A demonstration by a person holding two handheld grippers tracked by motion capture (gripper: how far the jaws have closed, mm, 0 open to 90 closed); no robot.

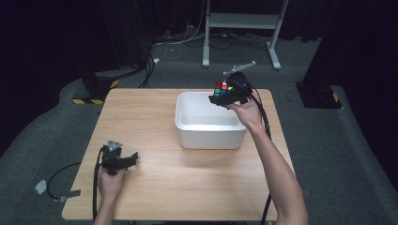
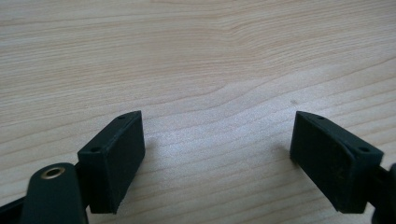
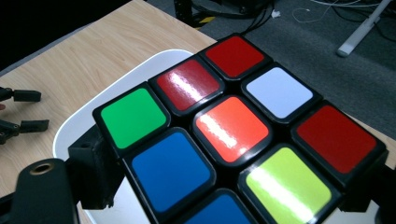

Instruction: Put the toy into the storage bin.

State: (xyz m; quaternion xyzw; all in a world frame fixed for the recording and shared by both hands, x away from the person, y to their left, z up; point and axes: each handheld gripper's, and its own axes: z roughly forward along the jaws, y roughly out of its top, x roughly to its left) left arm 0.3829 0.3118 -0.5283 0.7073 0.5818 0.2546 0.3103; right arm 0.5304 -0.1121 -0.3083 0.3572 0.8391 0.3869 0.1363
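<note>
Dark room, grey carpet, cables and a white stand frame at the far end; wooden table (image 1: 155, 187) in the middle. High view: my right gripper (image 1: 224, 95) is raised over the far right rim of the white bin (image 1: 211, 137), jaws clamped on the puzzle cube (image 1: 222, 87). Cube hangs above the bin's far right corner, clear of the walls, not yet inside as far as I can judge. My left gripper (image 1: 127, 161) sits low at the near left of the table, well apart from the bin, jaws pointing right. Right hand is plainly the nearer one; the bin's open mouth lies straight below and slightly near-left of the cube, so any drop would go down and a touch inward. Left gripper view: my two black jaws stand wide apart with bare wood grain between them, holding nothing, close over the tabletop. Right gripper view: cube (image 3: 238, 135) pinched across its sides by my jaws, a mixed face of red, green, blue, orange, white and yellow-green tiles toward the camera. White bin rim (image 3: 84, 121) curves beneath the cube's left edge; the left gripper (image 3: 23, 112) shows small at far left over the wood. A cube has no long axis, so its turn matters little.
</note>
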